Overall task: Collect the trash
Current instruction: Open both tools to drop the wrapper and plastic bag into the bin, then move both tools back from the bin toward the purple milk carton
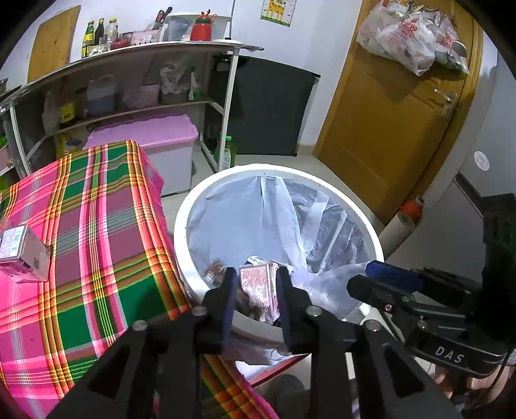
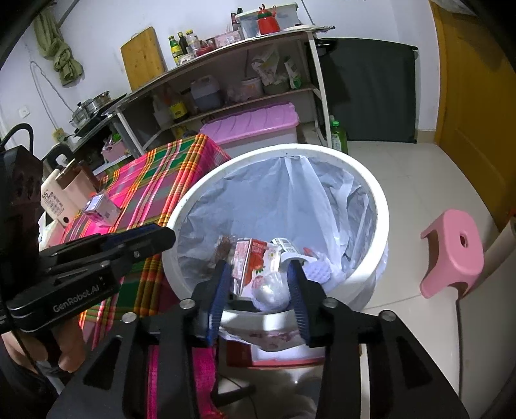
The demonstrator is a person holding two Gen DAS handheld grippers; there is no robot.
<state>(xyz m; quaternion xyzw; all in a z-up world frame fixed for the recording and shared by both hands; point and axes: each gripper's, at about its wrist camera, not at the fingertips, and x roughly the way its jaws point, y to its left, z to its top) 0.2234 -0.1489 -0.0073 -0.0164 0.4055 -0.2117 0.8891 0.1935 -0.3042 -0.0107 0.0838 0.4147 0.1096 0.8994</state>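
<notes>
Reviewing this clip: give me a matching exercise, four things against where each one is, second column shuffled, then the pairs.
Things:
1. stool
2. small box
3. strawberry packet
4. red kettle

Places:
A. on the checked cloth
B. top of the shelf
C. inside the bin
D. on the floor tiles, right of the bin

Pairs: 1-D, 2-A, 3-C, 4-B
</notes>
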